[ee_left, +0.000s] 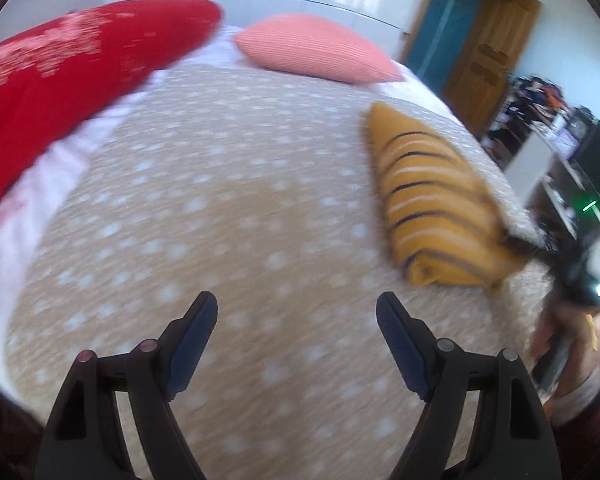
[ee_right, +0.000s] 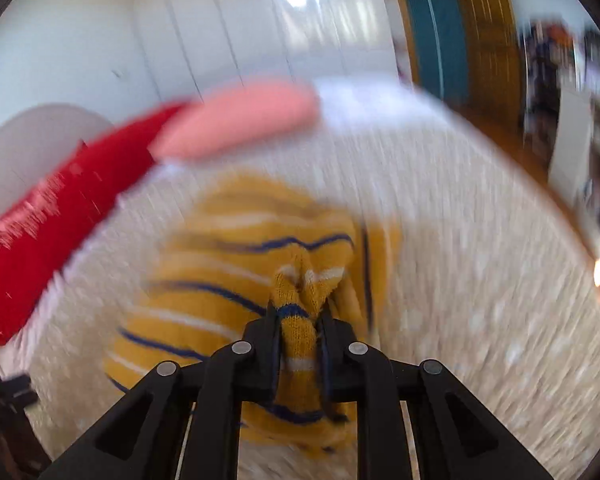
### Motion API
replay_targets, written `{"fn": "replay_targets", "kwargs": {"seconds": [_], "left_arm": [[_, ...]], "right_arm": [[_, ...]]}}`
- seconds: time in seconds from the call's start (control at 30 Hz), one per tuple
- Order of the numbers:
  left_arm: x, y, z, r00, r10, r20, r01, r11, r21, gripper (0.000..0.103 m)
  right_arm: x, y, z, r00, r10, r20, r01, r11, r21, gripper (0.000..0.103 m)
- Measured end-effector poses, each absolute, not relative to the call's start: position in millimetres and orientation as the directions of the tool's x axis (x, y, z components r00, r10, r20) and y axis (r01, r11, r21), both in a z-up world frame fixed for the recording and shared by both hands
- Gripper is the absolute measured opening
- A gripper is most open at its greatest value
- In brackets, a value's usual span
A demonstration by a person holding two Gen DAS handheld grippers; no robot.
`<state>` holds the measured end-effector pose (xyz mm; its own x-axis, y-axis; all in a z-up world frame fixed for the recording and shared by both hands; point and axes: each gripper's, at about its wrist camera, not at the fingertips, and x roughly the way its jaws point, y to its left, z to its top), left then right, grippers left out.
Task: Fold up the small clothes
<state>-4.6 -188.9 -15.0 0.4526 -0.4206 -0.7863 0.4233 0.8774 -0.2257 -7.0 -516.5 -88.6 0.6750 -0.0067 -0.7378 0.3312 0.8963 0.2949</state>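
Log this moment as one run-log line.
left gripper: open, empty | right gripper: shut on yellow striped garment | garment: bunched, on bedspread | fold: unfinished

The sweater is mustard yellow with thin navy and white stripes. The bedspread is beige, dotted white — a red cushion flecked pale pink and a plain salmon-pink pillow lie on it.

The left wrist camera is looking down and forward over the bed from above its near edge. The right wrist camera is sitting closer (much blurrier), facing the same way. Both are sharing the striped garment, pillows and far wall.
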Motion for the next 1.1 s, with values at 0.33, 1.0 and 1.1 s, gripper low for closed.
{"fn": "replay_targets", "kwargs": {"seconds": [0.33, 1.0, 1.1], "left_arm": [[94, -286, -24, 0.296, -0.610, -0.735, 0.527, 0.746, -0.407, 0.096], [87, -317, -9, 0.267, -0.555, -0.787, 0.647, 0.709, -0.280, 0.087], [75, -318, -57, 0.256, -0.418, -0.872, 0.625, 0.760, -0.180, 0.087]], "right_arm": [[-33, -592, -77, 0.813, 0.051, -0.580, 0.351, 0.752, 0.558, 0.084], [33, -559, -83, 0.799, 0.209, -0.564, 0.218, 0.774, 0.595, 0.035], [19, -562, -101, 0.746, 0.127, -0.654, 0.332, 0.781, 0.530, 0.035]]}}
